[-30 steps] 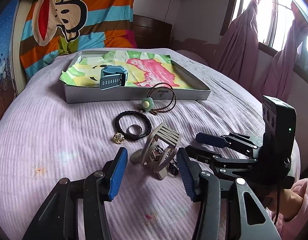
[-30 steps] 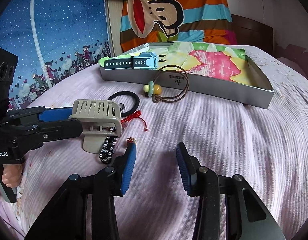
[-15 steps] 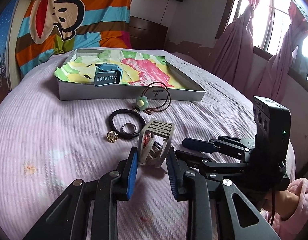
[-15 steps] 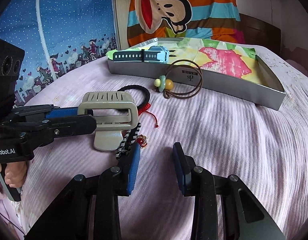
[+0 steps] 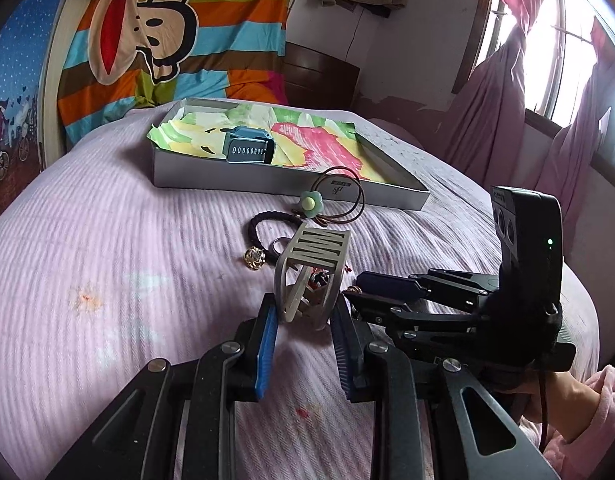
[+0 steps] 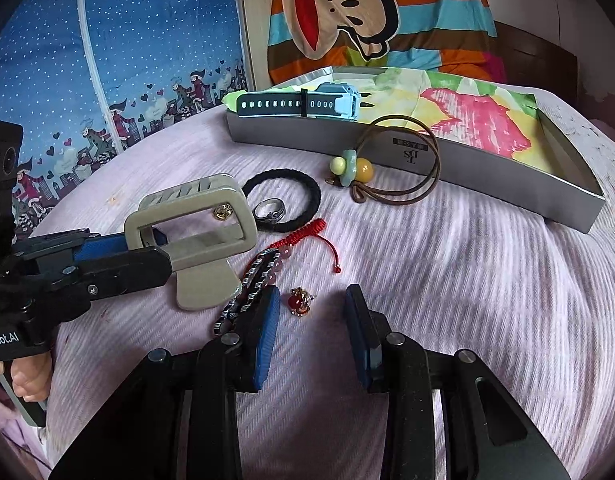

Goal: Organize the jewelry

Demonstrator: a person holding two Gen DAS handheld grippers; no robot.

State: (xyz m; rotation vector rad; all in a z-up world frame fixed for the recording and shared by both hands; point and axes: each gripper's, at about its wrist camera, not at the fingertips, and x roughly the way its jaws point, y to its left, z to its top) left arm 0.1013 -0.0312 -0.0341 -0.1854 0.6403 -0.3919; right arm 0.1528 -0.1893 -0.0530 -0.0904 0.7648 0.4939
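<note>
While the left gripper (image 5: 301, 322) has its blue pads pressed against both sides of the beige hair claw (image 5: 313, 276), the right gripper (image 6: 312, 330) sits parted and empty, a red charm (image 6: 300, 301) lying just ahead between its fingers. Just beyond lie a beaded bracelet (image 6: 253, 280), black hair tie (image 6: 285, 202) and ring (image 6: 270, 211). Farther back the grey tray (image 6: 487, 168) holds a blue watch (image 6: 303, 102), with bare bedspread (image 6: 467, 272) to the right.

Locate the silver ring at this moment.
The ring lies on the bedspread inside the black hair tie, just right of the beige claw clip in the right wrist view, well short of the box.
</note>
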